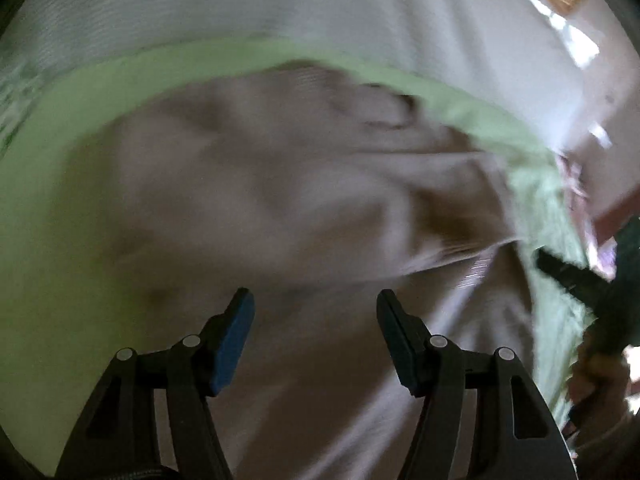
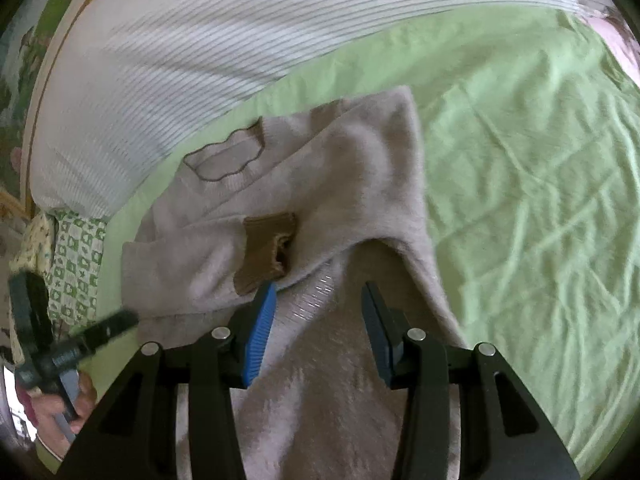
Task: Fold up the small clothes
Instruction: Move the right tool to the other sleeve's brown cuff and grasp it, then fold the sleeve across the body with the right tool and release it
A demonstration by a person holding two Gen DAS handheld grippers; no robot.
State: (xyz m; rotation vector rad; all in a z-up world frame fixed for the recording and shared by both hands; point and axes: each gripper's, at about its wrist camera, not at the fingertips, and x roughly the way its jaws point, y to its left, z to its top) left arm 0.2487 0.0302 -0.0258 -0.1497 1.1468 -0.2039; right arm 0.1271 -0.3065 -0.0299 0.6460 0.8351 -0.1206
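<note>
With the small beige fleece sweater (image 2: 328,184) spread on the light green bedsheet (image 2: 520,168), both tongs hang over its lower part, pointing steeply down.

Left gripper (image 1: 314,320): jaws apart, nothing between the blue pads, fabric only below them. View badly blurred. Right gripper (image 2: 318,312): jaws part-open, pads not pressing on anything; sweater cloth lies under the gap, whether the tips brush it can't be told.

Sweater position: on the sheet, just below the white striped pillow (image 2: 180,60), which runs along the far edge. One sleeve is folded across the body, its brown ribbed cuff (image 2: 266,248) lying just beyond the right gripper's blue pad. A cloud-shaped outline patch (image 2: 226,156) sits further up toward the pillow. Long axis runs from the tongs up toward the pillow, slightly tilted to the left in the right wrist view.

Key relation: the body and hem lie right under the right gripper, so that one is nearer the bottom edge. The left gripper shows at the sweater's left side in the right wrist view (image 2: 100,332), off the cloth edge, hand (image 2: 60,408) on its handle.

Judgement: one sleeve fold looks done; next likely a grab at the hem or the other side to fold toward the pillow. Risk: fluffy fabric bunching, grabbing both layers.
</note>
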